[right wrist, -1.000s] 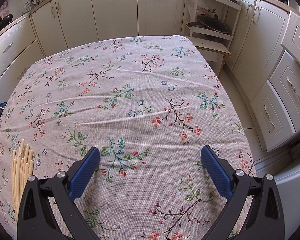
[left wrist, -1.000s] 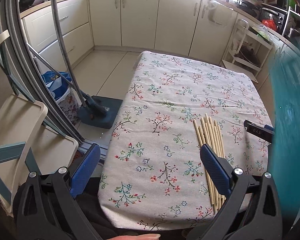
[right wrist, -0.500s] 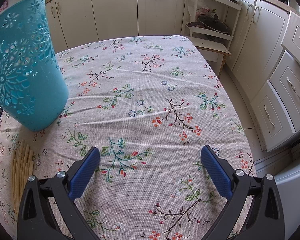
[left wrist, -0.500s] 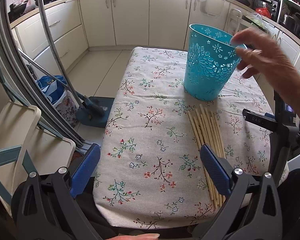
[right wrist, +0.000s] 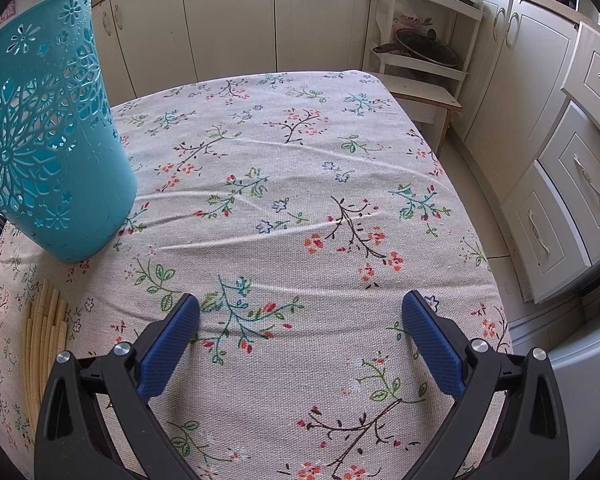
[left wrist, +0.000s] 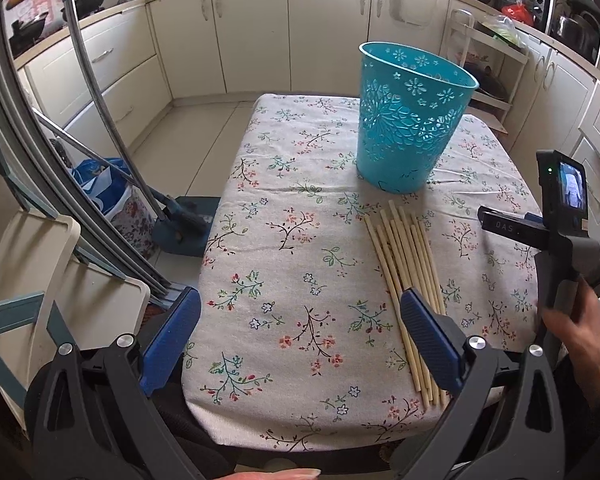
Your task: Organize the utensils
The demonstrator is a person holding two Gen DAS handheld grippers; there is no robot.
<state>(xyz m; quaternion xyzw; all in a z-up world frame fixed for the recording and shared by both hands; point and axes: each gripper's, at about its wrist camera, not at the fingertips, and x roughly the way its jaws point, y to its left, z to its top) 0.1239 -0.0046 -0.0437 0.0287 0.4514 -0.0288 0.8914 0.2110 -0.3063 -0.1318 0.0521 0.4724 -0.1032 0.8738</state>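
Several pale wooden chopsticks [left wrist: 404, 264] lie side by side on the floral tablecloth [left wrist: 292, 240], right of centre in the left wrist view; they show again as chopsticks [right wrist: 44, 340] at the lower left of the right wrist view. A teal perforated plastic basket [left wrist: 408, 116] stands upright just beyond them, and the same basket [right wrist: 48, 152] fills the left of the right wrist view. My left gripper [left wrist: 300, 324] hovers open over the table's near edge, its right finger above the chopsticks. My right gripper [right wrist: 300, 328] is open over bare cloth, right of the chopsticks.
The right gripper's body and the hand [left wrist: 580, 344] holding it show at the right in the left wrist view. A mop [left wrist: 180, 224] and a folded chair [left wrist: 40, 280] stand on the floor left of the table. Cream cabinets [right wrist: 560, 160] and a shelf rack [right wrist: 420, 52] line the walls.
A hand set the teal basket down on the table beyond the chopsticks and then withdrew. The left gripper drifted slightly; the right gripper stayed still. Both remain open.
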